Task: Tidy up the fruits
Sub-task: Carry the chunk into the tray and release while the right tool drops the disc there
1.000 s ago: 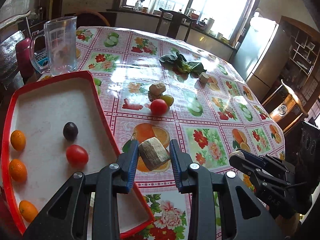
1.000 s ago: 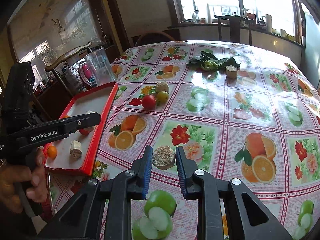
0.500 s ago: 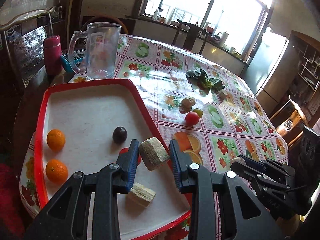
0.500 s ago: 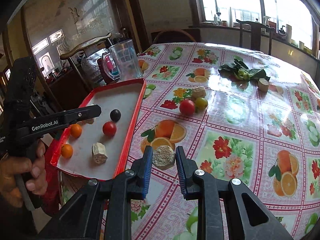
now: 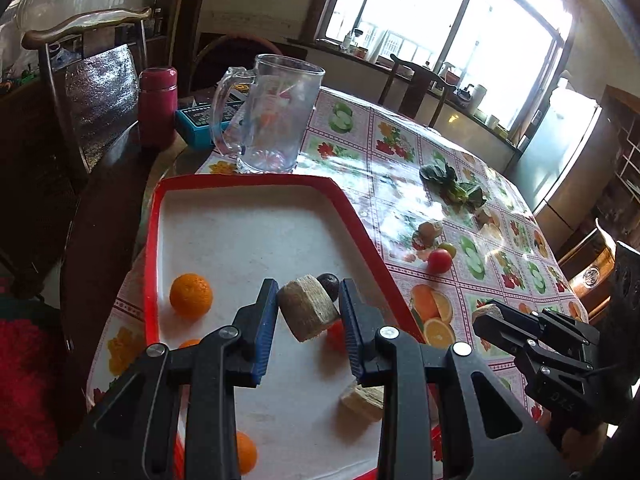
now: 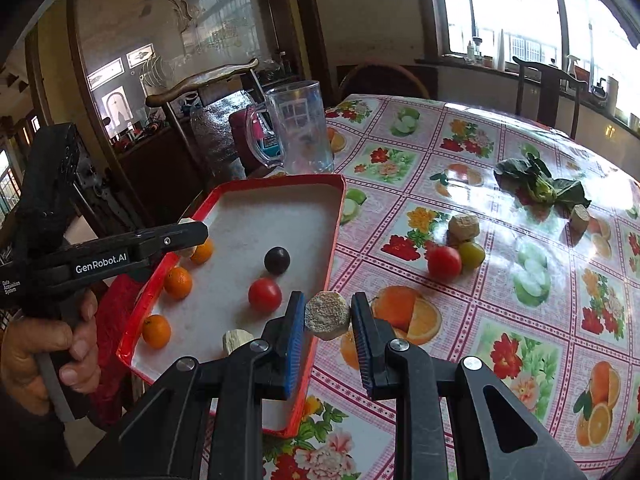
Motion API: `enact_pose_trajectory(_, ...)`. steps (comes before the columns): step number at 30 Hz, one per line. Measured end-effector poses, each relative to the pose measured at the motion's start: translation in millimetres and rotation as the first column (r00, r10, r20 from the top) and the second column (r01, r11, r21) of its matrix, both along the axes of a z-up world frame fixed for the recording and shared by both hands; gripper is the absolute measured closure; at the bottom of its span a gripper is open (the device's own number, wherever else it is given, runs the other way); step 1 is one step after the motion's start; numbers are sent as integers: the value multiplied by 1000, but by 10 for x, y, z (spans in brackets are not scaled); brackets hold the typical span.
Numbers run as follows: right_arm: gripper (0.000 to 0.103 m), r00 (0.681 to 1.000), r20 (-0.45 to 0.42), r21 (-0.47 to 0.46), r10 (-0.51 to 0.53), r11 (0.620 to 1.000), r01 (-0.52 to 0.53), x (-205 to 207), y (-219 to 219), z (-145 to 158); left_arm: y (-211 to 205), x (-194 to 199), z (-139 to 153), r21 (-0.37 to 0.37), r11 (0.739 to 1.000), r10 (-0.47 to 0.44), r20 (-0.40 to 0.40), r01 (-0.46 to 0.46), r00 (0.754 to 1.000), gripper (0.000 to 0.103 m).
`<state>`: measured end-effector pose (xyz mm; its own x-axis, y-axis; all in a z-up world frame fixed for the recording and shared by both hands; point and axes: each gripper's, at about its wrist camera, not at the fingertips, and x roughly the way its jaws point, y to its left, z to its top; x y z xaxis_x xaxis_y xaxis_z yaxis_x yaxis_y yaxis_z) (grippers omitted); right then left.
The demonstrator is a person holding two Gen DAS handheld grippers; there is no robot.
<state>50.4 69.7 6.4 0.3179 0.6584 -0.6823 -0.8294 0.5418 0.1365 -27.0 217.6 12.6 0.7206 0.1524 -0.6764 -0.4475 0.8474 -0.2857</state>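
Note:
My left gripper (image 5: pixel 308 294) is shut on a beige cut chunk (image 5: pixel 308 316) and hangs over the red-rimmed white tray (image 5: pixel 248 232). On the tray lie oranges (image 5: pixel 191 295), a dark plum (image 5: pixel 330 283), a red tomato (image 5: pixel 335 334) and another beige chunk (image 5: pixel 362 398). My right gripper (image 6: pixel 328 304) is shut on a round beige chunk (image 6: pixel 327 316) above the tray's right rim (image 6: pixel 334 240). Out on the tablecloth a red tomato (image 6: pixel 444 262), a green fruit (image 6: pixel 472 254) and a beige chunk (image 6: pixel 463 227) sit together.
A clear glass mug (image 5: pixel 276 116) stands just behind the tray, with a red flask (image 5: pixel 157 104) and a blue box (image 5: pixel 200 120) to its left. Leafy greens (image 6: pixel 540 188) and a small beige piece (image 6: pixel 580 216) lie farther out. A hand (image 6: pixel 60 352) grips the left tool.
Both grippers have moved left from over the tablecloth toward the tray, each still carrying its beige chunk. The left one now hangs over the tray floor.

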Motion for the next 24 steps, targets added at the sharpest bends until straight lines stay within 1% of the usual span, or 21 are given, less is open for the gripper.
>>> enact_pose_trajectory(7, 79, 999, -9, 9, 42, 999, -42, 55, 339, 20, 235, -56, -17, 1, 999, 40, -6, -40, 999, 75)
enact_pose_trajectory(12, 79, 998, -34, 4, 60, 998, -60, 195, 626, -22, 370, -47, -52, 1, 999, 55, -20, -55, 998, 74)
enact_pose_trajectory(19, 79, 993, -83, -25, 80, 996, -83, 466, 1079, -167, 666, 98, -127, 14, 997, 76, -70, -75, 995, 74)
enact_pose_trajectory(24, 79, 989, -109, -78, 99, 991, -108, 607, 1366, -348, 886, 329, -250, 15, 997, 80, -128, -79, 988, 74)
